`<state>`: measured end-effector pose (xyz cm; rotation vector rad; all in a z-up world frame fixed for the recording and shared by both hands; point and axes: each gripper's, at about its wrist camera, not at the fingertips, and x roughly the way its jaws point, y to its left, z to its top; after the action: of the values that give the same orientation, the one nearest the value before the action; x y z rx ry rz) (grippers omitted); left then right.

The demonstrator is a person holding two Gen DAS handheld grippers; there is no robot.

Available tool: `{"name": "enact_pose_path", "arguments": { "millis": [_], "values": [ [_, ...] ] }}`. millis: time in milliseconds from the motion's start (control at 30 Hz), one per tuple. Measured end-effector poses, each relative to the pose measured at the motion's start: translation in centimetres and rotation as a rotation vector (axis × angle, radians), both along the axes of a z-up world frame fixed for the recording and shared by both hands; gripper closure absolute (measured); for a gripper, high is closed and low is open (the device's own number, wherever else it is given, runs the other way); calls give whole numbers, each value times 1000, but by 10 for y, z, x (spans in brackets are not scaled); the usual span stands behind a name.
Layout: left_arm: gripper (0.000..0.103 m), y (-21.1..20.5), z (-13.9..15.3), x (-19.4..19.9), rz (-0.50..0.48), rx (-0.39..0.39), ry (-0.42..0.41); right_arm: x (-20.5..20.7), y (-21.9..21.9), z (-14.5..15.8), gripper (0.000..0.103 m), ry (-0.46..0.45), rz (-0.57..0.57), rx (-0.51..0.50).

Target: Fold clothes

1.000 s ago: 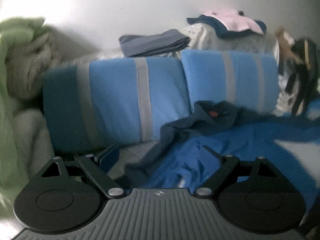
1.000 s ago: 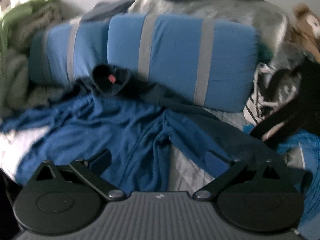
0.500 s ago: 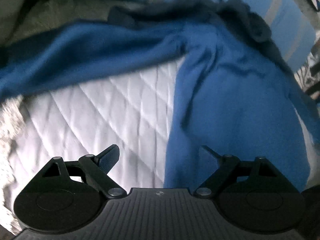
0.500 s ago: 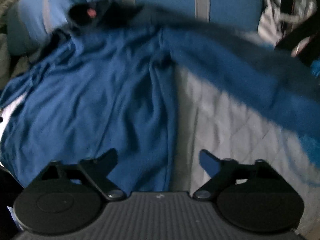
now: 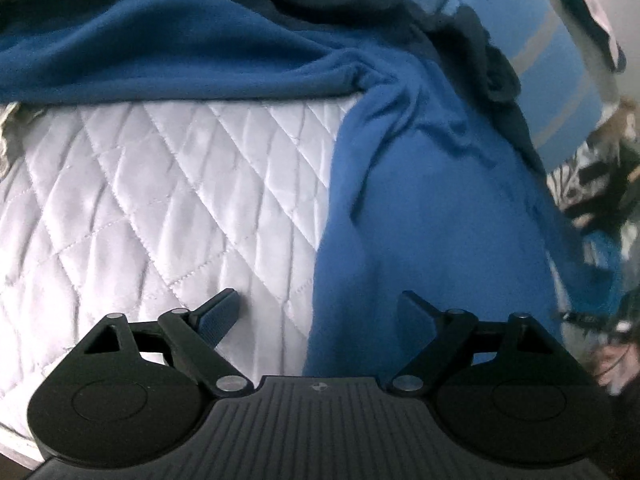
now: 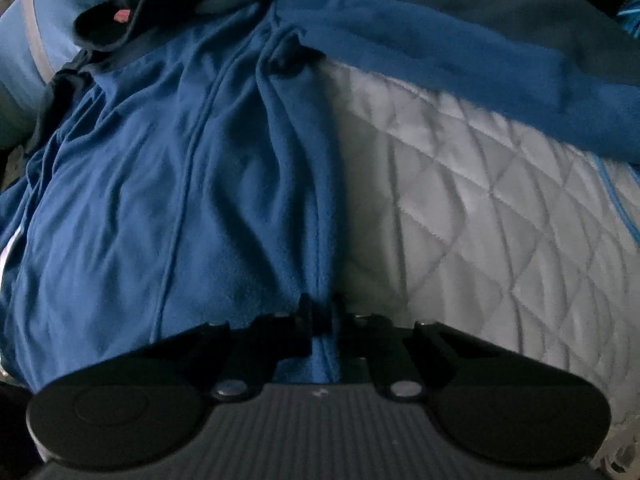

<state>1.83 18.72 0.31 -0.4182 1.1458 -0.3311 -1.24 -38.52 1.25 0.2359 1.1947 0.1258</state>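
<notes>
My right gripper [image 6: 320, 314] is clamped on the side edge of the blue fleece top [image 6: 168, 184], a narrow fold of fabric pinched between its two pads near the hem. The top lies spread face-up on the white quilted bedcover [image 6: 488, 208], its dark collar [image 6: 116, 24] up against the blue striped pillows [image 5: 532, 36] and its sleeves stretched out to either side. My left gripper [image 5: 320, 312] hovers low over the garment's opposite edge with its jaws closing; the blue fabric edge runs between the fingers, one finger over the quilt and the other over the fleece, but the pads do not press on it yet.
</notes>
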Motion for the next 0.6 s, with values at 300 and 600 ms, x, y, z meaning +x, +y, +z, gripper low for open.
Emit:
{"name": "enact_pose_path", "arguments": {
  "millis": [300, 600],
  "values": [
    [96, -38, 13, -33, -153, 196, 35, -10, -2, 14, 97, -14, -26, -39],
    [96, -58, 26, -72, -259, 394, 59, -27, 2, 21, 98, 62, 4, -91]
  ]
}}
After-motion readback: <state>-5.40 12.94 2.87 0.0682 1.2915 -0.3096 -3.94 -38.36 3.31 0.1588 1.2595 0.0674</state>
